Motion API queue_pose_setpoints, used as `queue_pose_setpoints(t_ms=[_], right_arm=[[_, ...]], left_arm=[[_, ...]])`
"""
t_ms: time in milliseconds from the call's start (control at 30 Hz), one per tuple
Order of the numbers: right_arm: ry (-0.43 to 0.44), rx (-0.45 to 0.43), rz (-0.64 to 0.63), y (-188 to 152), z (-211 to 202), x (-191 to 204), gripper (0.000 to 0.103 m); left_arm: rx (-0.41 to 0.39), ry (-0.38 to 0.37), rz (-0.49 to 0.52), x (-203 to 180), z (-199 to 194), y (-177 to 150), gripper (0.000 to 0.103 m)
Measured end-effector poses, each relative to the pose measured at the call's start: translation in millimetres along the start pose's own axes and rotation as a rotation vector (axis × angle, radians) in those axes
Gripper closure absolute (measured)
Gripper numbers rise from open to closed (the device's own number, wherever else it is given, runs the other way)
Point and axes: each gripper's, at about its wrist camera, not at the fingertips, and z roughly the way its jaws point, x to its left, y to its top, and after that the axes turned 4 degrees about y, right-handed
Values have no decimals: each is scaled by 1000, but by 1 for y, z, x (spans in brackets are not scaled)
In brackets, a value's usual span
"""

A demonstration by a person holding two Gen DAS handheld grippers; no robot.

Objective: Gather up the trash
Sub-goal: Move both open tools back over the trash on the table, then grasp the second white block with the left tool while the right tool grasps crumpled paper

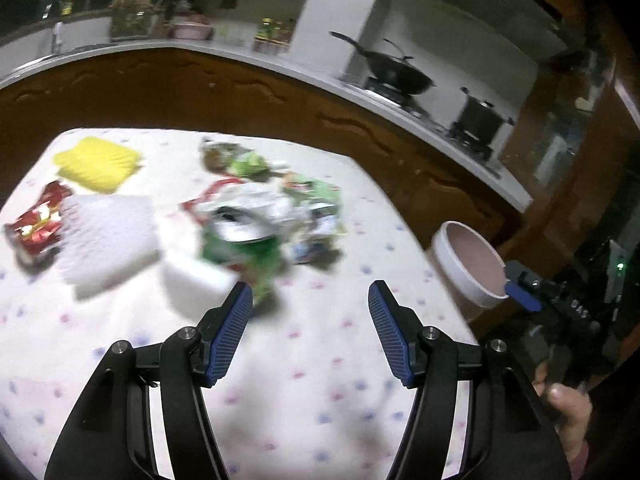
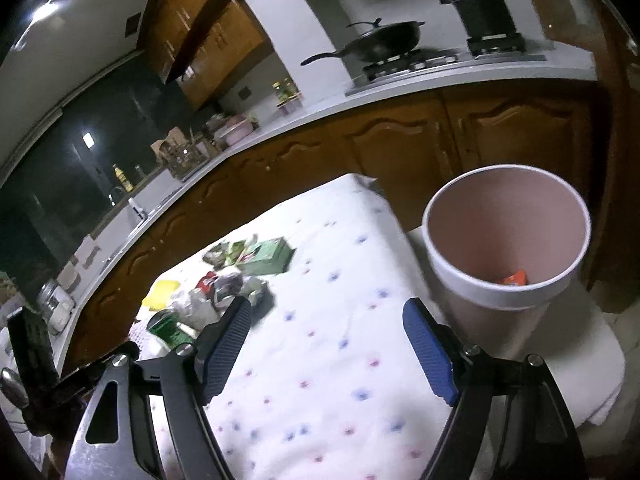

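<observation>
A pile of trash lies on the white dotted tablecloth (image 1: 320, 360): a green can (image 1: 240, 240), crumpled silver foil (image 1: 256, 200), green wrappers (image 1: 316, 196), a red snack bag (image 1: 36, 224), white foam pieces (image 1: 108, 236) and a yellow sponge (image 1: 98, 164). My left gripper (image 1: 310, 300) is open and empty, just short of the can. My right gripper (image 2: 328, 312) is open and empty, over the cloth (image 2: 320, 360) beside the white bin (image 2: 506, 296). The bin holds an orange wrapper (image 2: 516, 279). The bin also shows in the left wrist view (image 1: 456, 272). A green box (image 2: 268, 258) lies at the pile's far side.
Brown cabinets (image 1: 240, 92) under a white counter run behind the table. A wok (image 2: 384, 46) and a pot (image 2: 486, 14) sit on the stove. The bin stands off the table's right edge on a white surface (image 2: 592, 380).
</observation>
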Motion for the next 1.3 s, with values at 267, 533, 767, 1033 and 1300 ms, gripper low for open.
queue_pose_setpoints(t_ms=[267, 533, 767, 1033, 1300], right_arm=[[47, 52, -36, -15, 21, 31, 23], [84, 94, -78, -23, 43, 57, 23], [107, 117, -104, -21, 65, 74, 23], [131, 156, -127, -15, 95, 86, 23], [136, 212, -119, -9, 138, 87, 23]], left_arm=[[-18, 71, -81, 52, -12, -6, 34], [9, 102, -76, 71, -11, -8, 24], [26, 98, -30, 66, 0, -3, 16], [65, 93, 12, 65, 27, 2, 16], [99, 103, 43, 68, 57, 6, 16]])
